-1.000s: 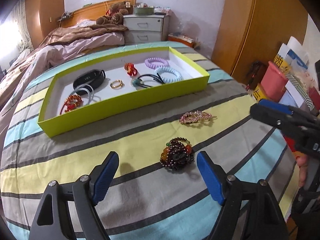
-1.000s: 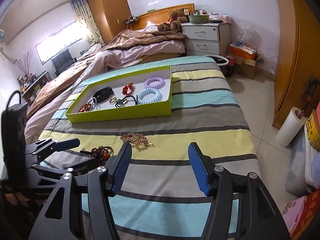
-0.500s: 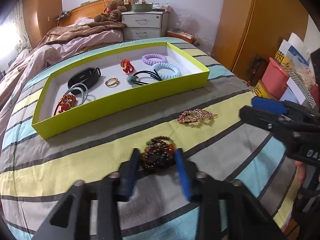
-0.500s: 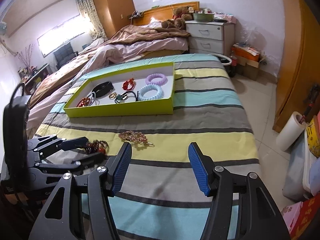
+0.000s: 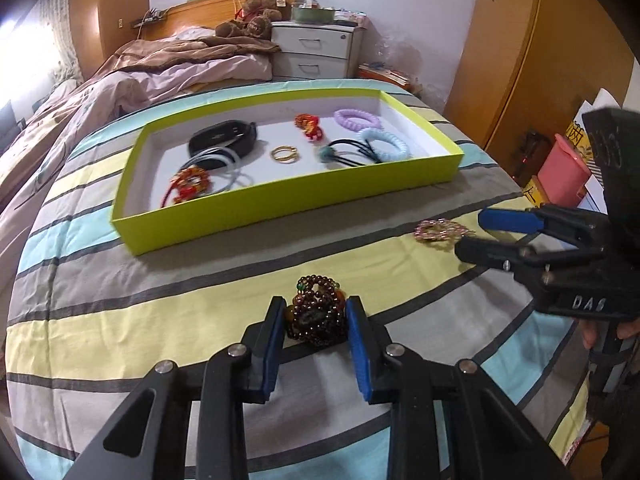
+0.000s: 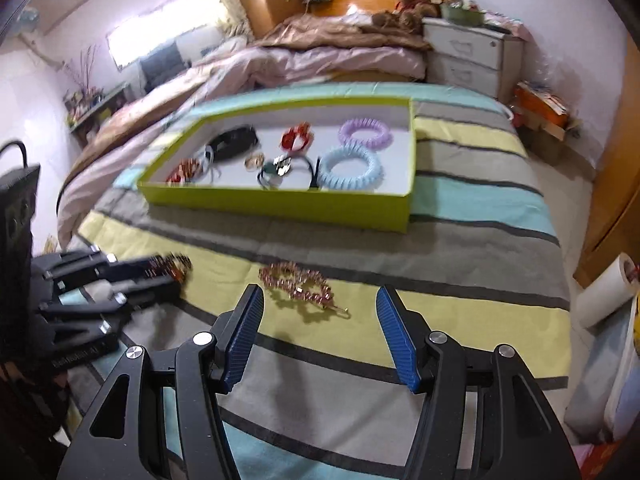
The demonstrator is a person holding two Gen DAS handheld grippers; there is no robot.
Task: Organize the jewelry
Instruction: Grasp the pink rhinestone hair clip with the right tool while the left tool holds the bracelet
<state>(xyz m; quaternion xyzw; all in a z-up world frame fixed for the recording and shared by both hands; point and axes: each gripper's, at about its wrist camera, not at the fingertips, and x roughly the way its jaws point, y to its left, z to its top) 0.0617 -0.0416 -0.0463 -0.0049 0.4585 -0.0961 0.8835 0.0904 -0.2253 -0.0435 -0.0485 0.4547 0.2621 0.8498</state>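
Hair clip [image 6: 303,288] lying flat, long axis slanting down-right, right gripper [image 6: 320,330] wide open, empty, left gripper [image 5: 316,334] clamping bead bracelet [image 5: 317,314]

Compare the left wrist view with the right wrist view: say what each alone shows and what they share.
Only the left wrist view shows the pink bin and the left gripper shut on the dark bead bracelet; its jaws have just closed. Only the right wrist view shows the paper roll and the window. Both show the green tray, the pink hair clip and the open right gripper.
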